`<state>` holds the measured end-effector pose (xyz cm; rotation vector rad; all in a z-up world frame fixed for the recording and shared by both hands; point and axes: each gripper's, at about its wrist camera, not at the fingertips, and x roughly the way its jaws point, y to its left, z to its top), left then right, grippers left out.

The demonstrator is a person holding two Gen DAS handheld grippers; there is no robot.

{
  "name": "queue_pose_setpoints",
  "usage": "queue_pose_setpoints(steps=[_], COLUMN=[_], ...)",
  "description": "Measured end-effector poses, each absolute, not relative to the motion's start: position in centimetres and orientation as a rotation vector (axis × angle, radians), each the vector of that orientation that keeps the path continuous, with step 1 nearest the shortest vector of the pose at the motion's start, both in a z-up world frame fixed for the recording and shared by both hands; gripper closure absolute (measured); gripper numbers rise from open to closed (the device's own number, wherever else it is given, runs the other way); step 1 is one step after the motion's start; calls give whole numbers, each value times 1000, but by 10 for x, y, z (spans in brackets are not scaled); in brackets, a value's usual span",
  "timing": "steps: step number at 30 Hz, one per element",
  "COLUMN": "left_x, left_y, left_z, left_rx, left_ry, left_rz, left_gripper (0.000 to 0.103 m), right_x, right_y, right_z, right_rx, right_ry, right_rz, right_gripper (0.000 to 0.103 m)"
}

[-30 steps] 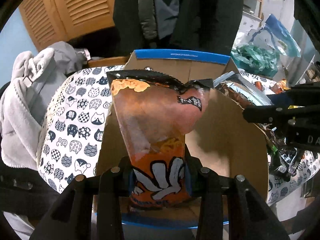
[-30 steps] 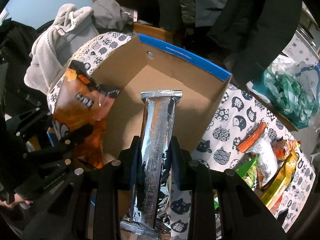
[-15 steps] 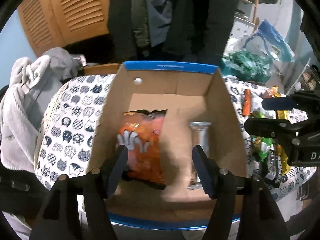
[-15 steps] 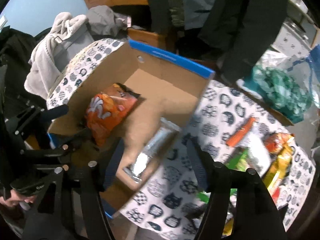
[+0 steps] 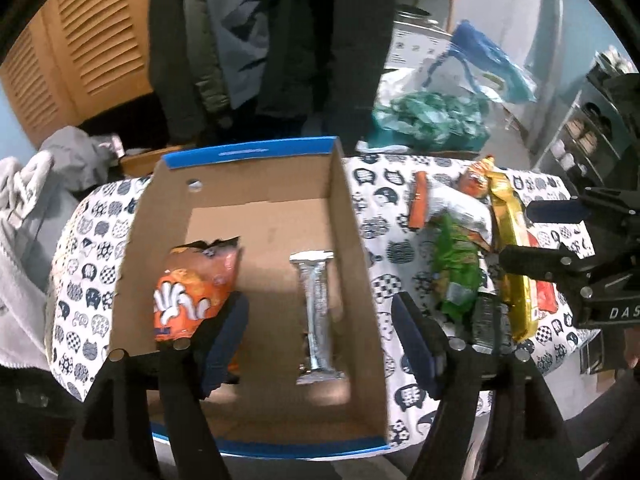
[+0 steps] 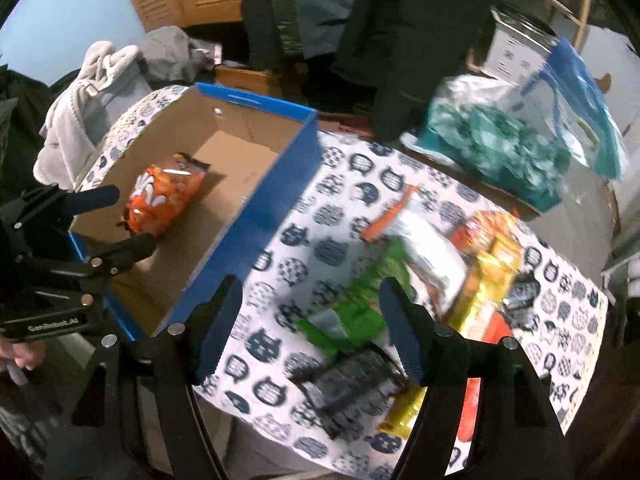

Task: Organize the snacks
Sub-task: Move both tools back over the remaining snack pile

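A blue-rimmed cardboard box [image 5: 256, 151] stands on the cat-print table. Inside lie an orange snack bag [image 5: 192, 284] on the left and a silver foil pack [image 5: 318, 300] on the right. The orange bag also shows in the right wrist view [image 6: 160, 196]. My left gripper [image 5: 320, 336] is open and empty above the box's near end. My right gripper [image 6: 310, 320] is open and empty above a pile of snacks: a green bag [image 6: 360, 300], a dark pack [image 6: 348, 384], a yellow pack [image 6: 484, 280] and a white bag [image 6: 424, 240].
The snack pile [image 5: 468, 248] lies right of the box on the cat-print tablecloth [image 6: 320, 208]. A green plastic bag [image 6: 492, 144] sits at the table's far side. Grey clothes [image 6: 80, 100] lie left. Dark coats [image 5: 280, 40] hang behind.
Both grippers let go of their snacks, which now lie in the box. Both opened and pulled back. The right gripper swung right over the snack pile.
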<state>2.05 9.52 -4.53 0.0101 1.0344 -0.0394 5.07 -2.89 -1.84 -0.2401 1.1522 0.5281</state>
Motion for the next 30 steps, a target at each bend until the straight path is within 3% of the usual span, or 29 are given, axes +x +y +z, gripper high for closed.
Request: queue_pose_setpoints(steps=[30], left_x=[65], left_y=[-37], left_z=[-97], left_rx=[160], left_ry=[1180], left_rz=[-227], left_gripper=[22], right_x=[64], right_y=[-228], right_z=[-86], right_rx=[-20], right_ry=[1271], right_rz=[202], right_gripper=[22])
